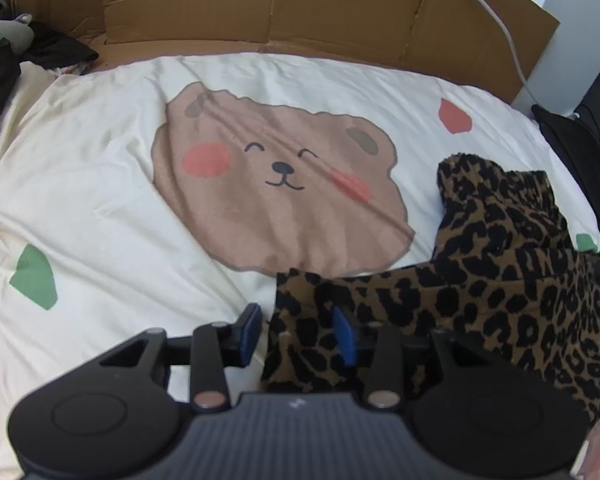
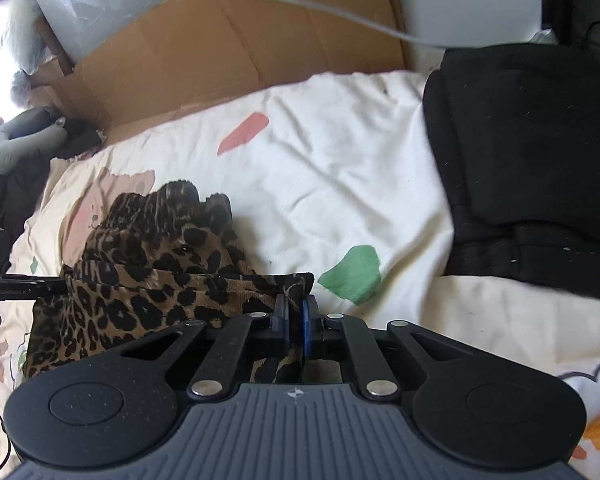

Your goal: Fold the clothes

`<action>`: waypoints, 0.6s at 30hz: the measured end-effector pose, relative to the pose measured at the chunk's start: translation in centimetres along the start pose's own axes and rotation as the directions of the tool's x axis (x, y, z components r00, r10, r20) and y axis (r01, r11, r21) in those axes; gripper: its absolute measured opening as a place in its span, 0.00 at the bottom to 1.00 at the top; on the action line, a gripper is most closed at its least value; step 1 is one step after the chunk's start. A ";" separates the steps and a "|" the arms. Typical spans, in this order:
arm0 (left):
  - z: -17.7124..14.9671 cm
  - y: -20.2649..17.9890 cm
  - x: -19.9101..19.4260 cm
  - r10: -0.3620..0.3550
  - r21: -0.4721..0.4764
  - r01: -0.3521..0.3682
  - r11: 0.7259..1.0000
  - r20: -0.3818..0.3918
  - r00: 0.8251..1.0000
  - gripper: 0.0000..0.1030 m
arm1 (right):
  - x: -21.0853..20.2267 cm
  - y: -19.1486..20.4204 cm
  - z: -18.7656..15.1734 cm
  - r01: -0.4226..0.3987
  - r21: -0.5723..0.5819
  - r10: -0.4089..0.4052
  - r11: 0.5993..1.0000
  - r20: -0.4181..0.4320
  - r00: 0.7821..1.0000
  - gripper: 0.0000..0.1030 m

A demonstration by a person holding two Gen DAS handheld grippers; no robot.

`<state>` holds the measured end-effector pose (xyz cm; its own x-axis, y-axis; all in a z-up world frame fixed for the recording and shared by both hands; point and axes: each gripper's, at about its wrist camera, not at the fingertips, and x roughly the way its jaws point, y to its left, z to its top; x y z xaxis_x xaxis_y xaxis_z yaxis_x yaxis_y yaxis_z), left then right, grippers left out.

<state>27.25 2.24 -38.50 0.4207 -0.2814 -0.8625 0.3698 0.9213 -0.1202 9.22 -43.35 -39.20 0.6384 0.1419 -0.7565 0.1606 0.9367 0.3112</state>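
A leopard-print garment lies rumpled on the white bear-print sheet at the lower right of the left wrist view. My left gripper is open, its blue pads either side of the garment's near left corner, not closed on it. In the right wrist view the same garment is bunched at the left. My right gripper is shut on the garment's edge, and the cloth hangs down between the fingers. The left gripper's tip shows at the garment's far left.
A flattened cardboard sheet stands behind the bed. Dark and grey clothes are piled at the back left. A black bag rests on the bed's right side. A white cable crosses the cardboard.
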 end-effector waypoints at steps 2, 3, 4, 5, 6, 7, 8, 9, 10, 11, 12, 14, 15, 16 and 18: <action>0.1 -0.2 0.1 0.002 0.024 -0.002 1.000 -0.010 1.000 0.43 | -0.6 0.1 -0.1 0.005 0.005 -0.005 1.000 0.013 1.000 0.04; 0.2 -0.4 0.1 0.008 0.046 -0.007 0.999 -0.018 1.000 0.43 | -0.8 0.1 -0.1 0.006 0.010 -0.006 1.000 0.017 1.000 0.04; 0.3 -0.4 0.2 0.009 0.046 -0.008 0.999 -0.023 1.000 0.43 | -0.9 0.2 -0.2 0.008 0.012 -0.008 1.000 0.021 1.000 0.04; 0.3 -0.3 0.3 0.009 0.038 -0.008 0.999 -0.026 1.000 0.44 | -1.0 0.2 -0.2 0.011 0.013 -0.011 1.000 0.025 1.000 0.04; 0.4 -0.3 0.4 0.009 0.030 -0.008 1.000 -0.029 1.000 0.44 | -1.0 0.3 -0.2 0.013 0.015 -0.013 1.000 0.027 1.000 0.04; 0.5 -0.3 0.4 0.009 0.022 -0.008 1.000 -0.033 0.999 0.44 | -1.0 0.3 -0.2 0.014 0.018 -0.014 1.000 0.029 0.999 0.04; 0.5 -0.4 0.5 0.012 0.027 -0.011 1.000 -0.033 0.999 0.42 | -1.0 0.4 -0.2 0.015 0.021 -0.016 1.000 0.031 0.999 0.04; 0.5 -0.5 0.4 0.011 0.032 -0.010 0.999 -0.031 0.999 0.39 | -1.0 0.4 -0.2 0.017 0.024 -0.017 1.000 0.034 0.999 0.04; 0.5 -0.4 0.4 0.005 0.027 -0.004 1.000 -0.029 1.000 0.27 | -1.0 0.5 -0.1 0.018 0.027 -0.019 0.999 0.036 0.999 0.04; 0.5 -0.3 0.3 -0.005 0.013 0.005 1.000 -0.030 1.000 0.17 | -1.1 0.5 -0.1 0.019 0.030 -0.020 0.999 0.038 0.999 0.04; 0.5 -0.1 0.3 -0.016 -0.004 0.016 1.000 -0.032 0.999 0.14 | -1.1 0.5 -0.2 0.018 0.031 -0.020 0.999 0.038 0.999 0.04; 0.6 0.0 0.0 -0.023 -0.010 0.022 1.000 -0.026 0.999 0.10 | -1.2 0.4 -0.2 0.017 0.035 -0.018 0.999 0.038 0.999 0.04; 0.5 -0.1 -0.3 -0.020 -0.006 0.020 1.000 -0.016 1.000 0.10 | -1.3 0.4 -0.2 0.015 0.036 -0.017 0.999 0.039 0.999 0.04; 0.5 -0.2 -0.6 -0.017 -0.001 0.017 1.000 -0.005 1.000 0.09 | -1.4 0.4 -0.2 0.014 0.037 -0.016 0.999 0.040 0.999 0.04; 0.5 -0.4 -1.8 -0.010 -0.006 0.010 1.000 0.022 1.000 0.09 | -1.8 0.5 -0.1 0.015 0.043 -0.017 0.999 0.051 0.999 0.04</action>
<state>26.79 2.27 -36.63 0.4354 -0.2964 -0.8501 0.3690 0.9200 -0.1318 8.08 -43.17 -37.71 0.6735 0.1093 -0.7310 0.2021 0.9241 0.3244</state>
